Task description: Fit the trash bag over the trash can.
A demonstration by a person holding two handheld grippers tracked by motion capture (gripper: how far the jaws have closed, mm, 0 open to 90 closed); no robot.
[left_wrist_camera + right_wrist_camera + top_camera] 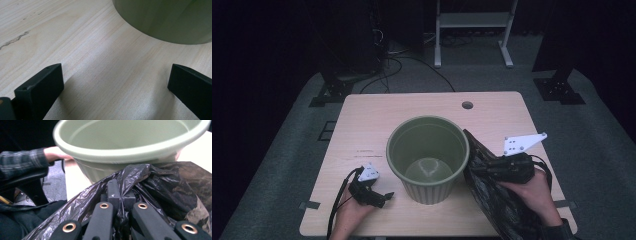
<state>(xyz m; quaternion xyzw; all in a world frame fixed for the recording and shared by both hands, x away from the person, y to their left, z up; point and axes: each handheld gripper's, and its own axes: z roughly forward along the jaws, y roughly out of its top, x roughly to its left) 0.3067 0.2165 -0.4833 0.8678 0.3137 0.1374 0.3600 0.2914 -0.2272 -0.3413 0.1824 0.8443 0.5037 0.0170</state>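
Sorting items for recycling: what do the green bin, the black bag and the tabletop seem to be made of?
Green bin: likely moulded plastic, matte, with a smooth rolled rim and ribbed wall. Black bag: thin plastic film, glossy and crinkled. Table: pale wood or wood-look laminate; fine grain lines show, but which cannot be told.

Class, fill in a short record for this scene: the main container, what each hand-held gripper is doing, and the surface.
container: green bin, upright, nothing inside
left hand-held gripper: open, low over the table, left of the bin
right hand-held gripper: shut on black bag, right of the bin
surface: wooden table
bag position: against the bin's rim, not yet inside
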